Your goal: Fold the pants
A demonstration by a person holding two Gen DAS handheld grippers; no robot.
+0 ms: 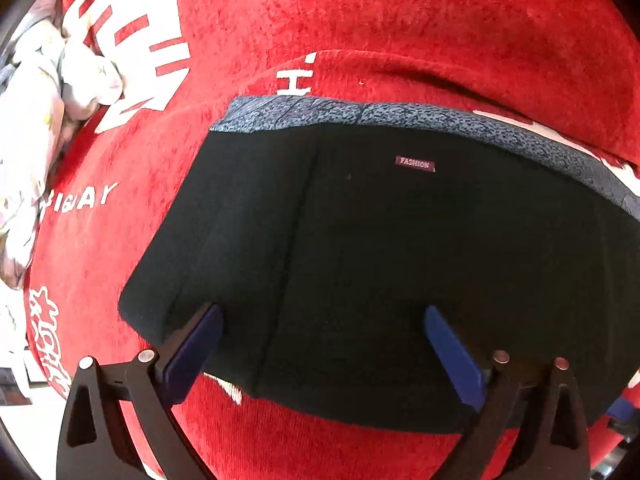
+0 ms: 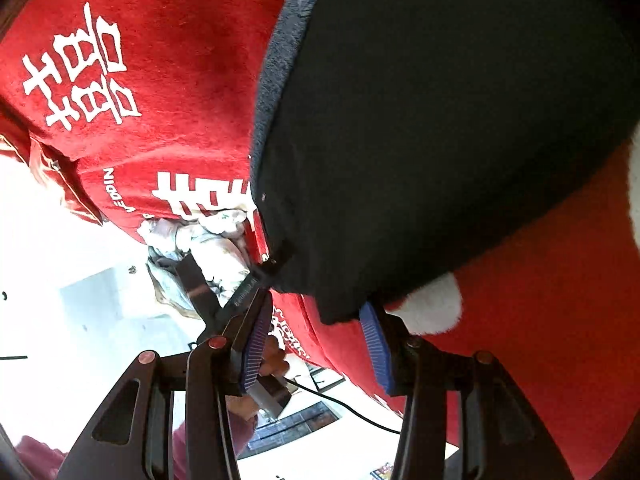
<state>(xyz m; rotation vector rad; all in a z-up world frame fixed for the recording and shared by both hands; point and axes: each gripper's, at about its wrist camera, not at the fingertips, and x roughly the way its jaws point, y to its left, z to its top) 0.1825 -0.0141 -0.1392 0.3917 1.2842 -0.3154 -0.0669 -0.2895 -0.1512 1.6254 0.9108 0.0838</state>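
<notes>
One pair of folded black fleece-lined pants [image 1: 400, 260] on red plush blanket [image 1: 360, 20], near edge hidden behind both tools; left gripper [image 1: 322, 320] and right gripper [image 2: 316, 312] spread wide, holding nothing; crumpled floral cloth [image 1: 40, 120] cut off

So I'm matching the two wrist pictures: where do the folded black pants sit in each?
Left wrist: black pants fill the centre and lower right, between the open left gripper.
Right wrist: black pants fill the upper right, above the open right gripper.
Shared landmark: the grey fleece lining edge.
</notes>
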